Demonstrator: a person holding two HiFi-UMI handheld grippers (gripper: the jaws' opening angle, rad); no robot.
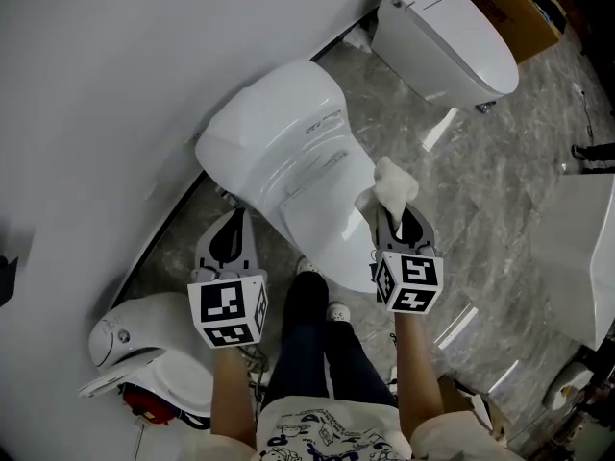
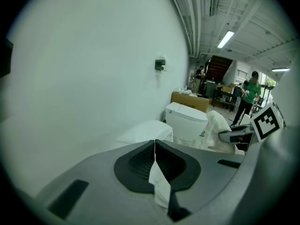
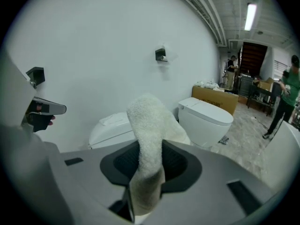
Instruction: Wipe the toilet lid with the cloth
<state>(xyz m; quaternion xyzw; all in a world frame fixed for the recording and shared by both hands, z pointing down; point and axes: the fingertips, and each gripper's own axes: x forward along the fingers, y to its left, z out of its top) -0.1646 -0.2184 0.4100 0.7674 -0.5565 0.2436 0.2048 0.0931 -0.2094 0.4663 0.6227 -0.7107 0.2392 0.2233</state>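
Note:
A white toilet with its lid [image 1: 288, 166] down stands against the wall in the head view. My right gripper [image 1: 402, 221] hovers over the lid's front right edge, shut on a white fluffy cloth [image 1: 394, 185] that sticks out past its jaws. In the right gripper view the cloth [image 3: 147, 135] rises between the jaws of the right gripper [image 3: 150, 146], and the toilet [image 3: 112, 128] lies beyond. My left gripper [image 1: 229, 243] hangs left of the toilet, above the floor. Its jaws meet in a line in the left gripper view, where the left gripper [image 2: 155, 142] holds nothing.
A second white toilet [image 1: 447, 32] and a cardboard box [image 1: 500, 3] stand at the back right. The white wall [image 1: 96, 84] runs along the left. Another white fixture [image 1: 144, 349] lies at the lower left, one more [image 1: 586, 257] at the right. A person in green [image 2: 251, 95] stands far off.

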